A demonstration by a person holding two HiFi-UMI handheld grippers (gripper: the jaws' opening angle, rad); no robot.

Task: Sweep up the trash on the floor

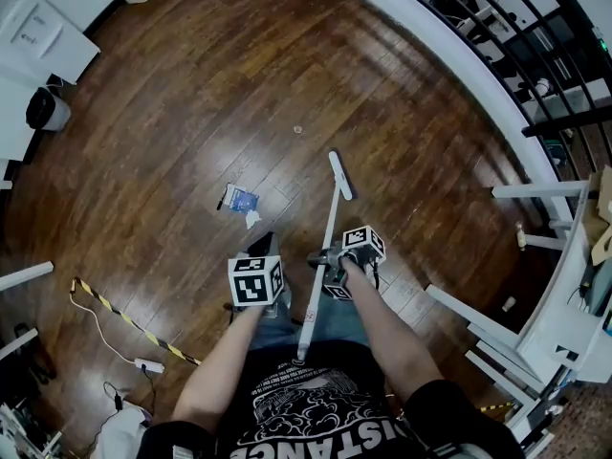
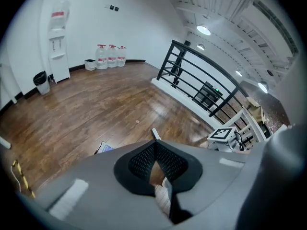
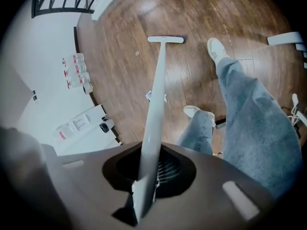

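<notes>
Grips the white pole of the broom [image 3: 154, 104] between the fingers [image 3: 169, 169] of the right gripper [image 3: 146, 176], pads tight on both sides of it. Runs the pole forward and down to the broom head [image 1: 340, 175], low over the wooden floor [image 1: 191, 84]; cannot tell whether touching it.

Holds the left gripper [image 2: 154, 146] near the pole, on its left, fingers [image 2: 140, 163] narrowed to a V with the tips together and nothing visibly clamped. Shows something pale low in the gap, too unclear to name.

Finds the trash ahead of the left gripper and left of the broom head, apart from it: a blue packet [image 1: 243, 199] with a crumpled white scrap [image 1: 252, 219] just beside it on the near side. Farther out, mid-floor, a small pale speck [image 1: 297, 129].

Shows two legs in blue jeans [image 3: 249, 114] with white shoes [image 3: 217, 49] right of the pole in the right gripper view.

At the floor's right edge, a curved black railing [image 1: 516, 36]; at its left edge, a black bin [image 1: 46, 110] and, nearer, striped yellow-and-black tape [image 1: 124, 318]; against the far wall, water bottles [image 2: 110, 56].
</notes>
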